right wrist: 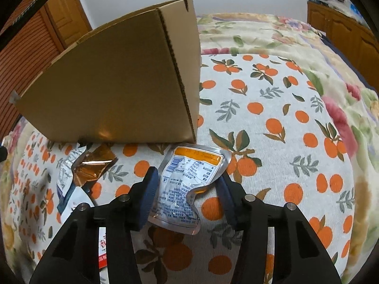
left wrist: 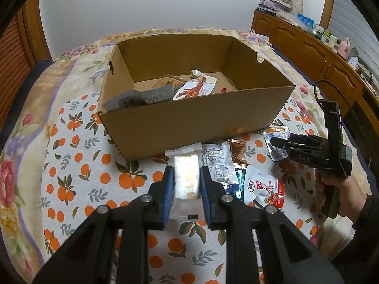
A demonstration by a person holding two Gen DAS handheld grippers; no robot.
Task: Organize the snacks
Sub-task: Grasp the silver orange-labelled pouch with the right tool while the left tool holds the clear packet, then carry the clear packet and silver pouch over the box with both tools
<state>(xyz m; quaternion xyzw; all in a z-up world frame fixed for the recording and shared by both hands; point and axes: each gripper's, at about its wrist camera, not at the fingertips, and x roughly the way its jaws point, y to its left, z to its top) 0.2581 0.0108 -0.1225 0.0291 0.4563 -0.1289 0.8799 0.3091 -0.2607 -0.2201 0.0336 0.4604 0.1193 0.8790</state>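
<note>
While a white snack bar (left wrist: 186,177) is being gripped by the clenched left claw (left wrist: 186,184) just above the bed's orange-print cloth (left wrist: 78,165) near the cardboard box (left wrist: 189,120), a silver pouch (right wrist: 187,184) lying beside the box is being straddled by the right claw (right wrist: 187,196), pads looking just clear of it.

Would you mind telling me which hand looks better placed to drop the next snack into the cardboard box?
Left, probably. The left gripper is already shut on the white snack bar, with the cardboard box straight ahead. The right gripper only straddles the silver pouch lying on the cloth, its left pad not clearly touching.
</note>
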